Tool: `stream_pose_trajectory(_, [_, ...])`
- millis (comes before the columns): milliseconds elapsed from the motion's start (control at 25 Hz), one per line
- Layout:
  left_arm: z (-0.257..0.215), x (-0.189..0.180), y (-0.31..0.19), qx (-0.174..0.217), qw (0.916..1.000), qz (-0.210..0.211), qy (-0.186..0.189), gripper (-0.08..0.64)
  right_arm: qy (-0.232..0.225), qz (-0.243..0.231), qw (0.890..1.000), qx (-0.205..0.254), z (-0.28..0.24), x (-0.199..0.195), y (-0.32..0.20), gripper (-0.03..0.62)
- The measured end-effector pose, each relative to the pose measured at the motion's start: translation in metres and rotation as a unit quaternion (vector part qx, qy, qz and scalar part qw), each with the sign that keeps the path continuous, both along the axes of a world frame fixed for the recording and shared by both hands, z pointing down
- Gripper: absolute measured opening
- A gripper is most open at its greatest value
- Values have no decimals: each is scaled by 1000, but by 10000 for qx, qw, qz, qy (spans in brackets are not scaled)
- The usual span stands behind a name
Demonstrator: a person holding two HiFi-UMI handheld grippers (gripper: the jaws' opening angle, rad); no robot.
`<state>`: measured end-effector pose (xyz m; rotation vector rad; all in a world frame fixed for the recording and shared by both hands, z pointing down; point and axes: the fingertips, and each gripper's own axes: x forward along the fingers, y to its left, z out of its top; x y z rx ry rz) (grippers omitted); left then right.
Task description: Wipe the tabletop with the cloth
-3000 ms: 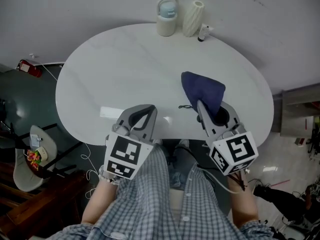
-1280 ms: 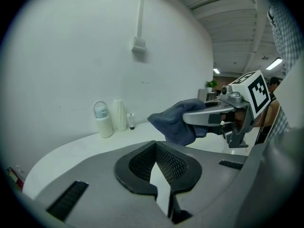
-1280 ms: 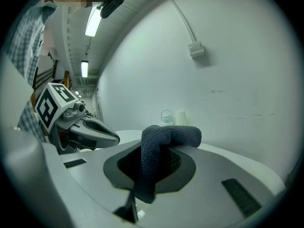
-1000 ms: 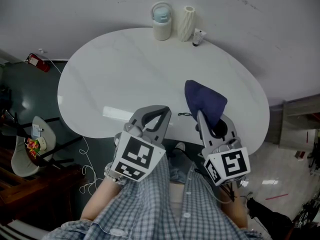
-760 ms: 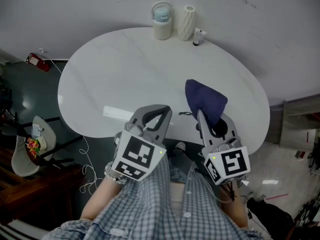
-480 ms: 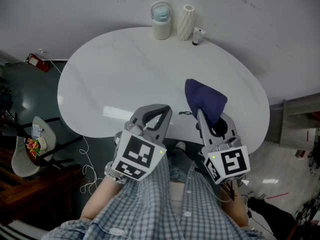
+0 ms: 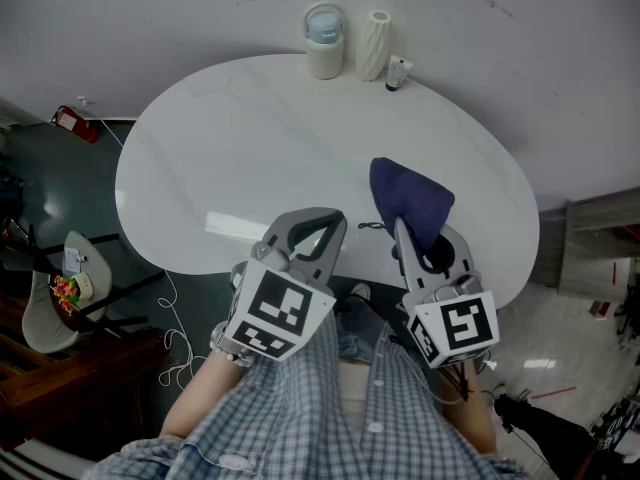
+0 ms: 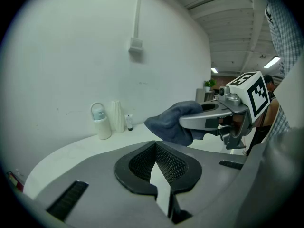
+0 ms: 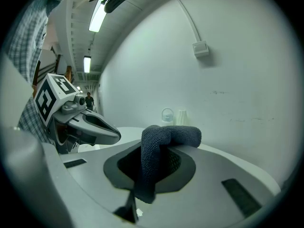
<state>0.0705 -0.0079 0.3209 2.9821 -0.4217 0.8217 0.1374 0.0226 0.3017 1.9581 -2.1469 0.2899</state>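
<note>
Right gripper (image 7: 400, 231): fingers pinching the dark blue terry cloth (image 7: 411, 198). In the right gripper view the cloth comes up between the finger pads and folds over their far rim. The bunched end sticks out past the fingertips, over the near-right part of the white oval bench (image 7: 230, 138). Can't tell if the cloth touches the bench surface.

Left gripper (image 7: 335, 223): fingers pressed together at the tips, nothing between them, just a sliver of bench showing through the gap behind the tips. Its tips sit over the bench's near edge, beside the right gripper and apart from it, clear of the cloth.

At the far edge of the bench, against the wall, stands a row: white jar with a loop handle and pale blue lid (image 7: 325, 42), white ribbed vase (image 7: 375, 44) just beside it, and a small white tube with a dark cap (image 7: 397, 71) near the vase. All well apart from the cloth.

Checked shirt sleeves (image 7: 300, 398) run behind both grippers.
</note>
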Motion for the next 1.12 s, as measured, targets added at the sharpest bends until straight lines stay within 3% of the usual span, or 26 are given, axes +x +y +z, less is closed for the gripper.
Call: stream_pose_trajectory(1120, [4, 0, 0, -49, 10000, -1, -34, 3, 18, -37, 10000, -82, 6, -1, 0, 37])
